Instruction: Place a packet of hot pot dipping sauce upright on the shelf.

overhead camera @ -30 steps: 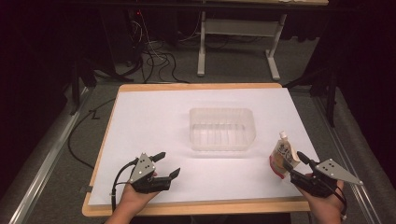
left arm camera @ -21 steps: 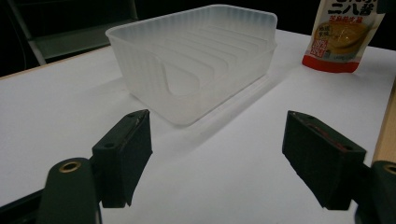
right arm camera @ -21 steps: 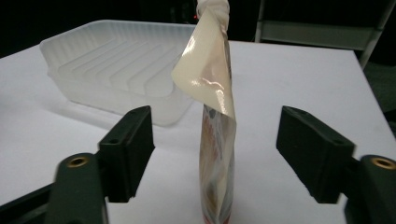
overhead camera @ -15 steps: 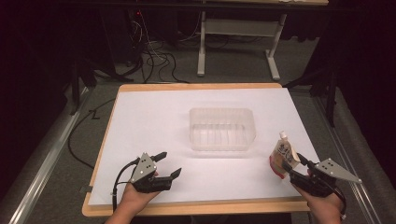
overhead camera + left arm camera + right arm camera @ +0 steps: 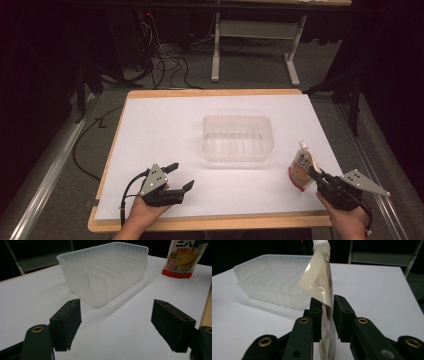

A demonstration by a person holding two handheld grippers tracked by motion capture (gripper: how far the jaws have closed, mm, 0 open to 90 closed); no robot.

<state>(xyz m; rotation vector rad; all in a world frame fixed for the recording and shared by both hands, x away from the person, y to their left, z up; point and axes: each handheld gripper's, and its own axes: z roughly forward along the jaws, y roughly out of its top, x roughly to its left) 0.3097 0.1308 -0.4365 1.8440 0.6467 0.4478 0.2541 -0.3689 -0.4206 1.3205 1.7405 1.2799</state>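
**Right gripper clamps the spouted pouch beside the tub**

High view: a white sheet (image 5: 165,130) covers the wooden table (image 5: 210,93), with a clear ribbed plastic tub (image 5: 238,138) near its middle. The spouted food pouch (image 5: 301,169) stands upright to the right of the tub, near the sheet's right edge. The right gripper (image 5: 314,175) reaches it from the near right corner. The left gripper (image 5: 180,177) rests at the near left, well apart from the tub.

Left gripper view: its jaws stand wide apart with nothing between them; the tub lies ahead, and the pouch (image 5: 183,258) stands beyond it at upper right.

Right gripper view: the jaws have just been closing and now pinch the pouch (image 5: 322,287) edge-on at its lower half, pads pressed on both faces. The white spout rises above; the tub (image 5: 273,280) sits behind at left.
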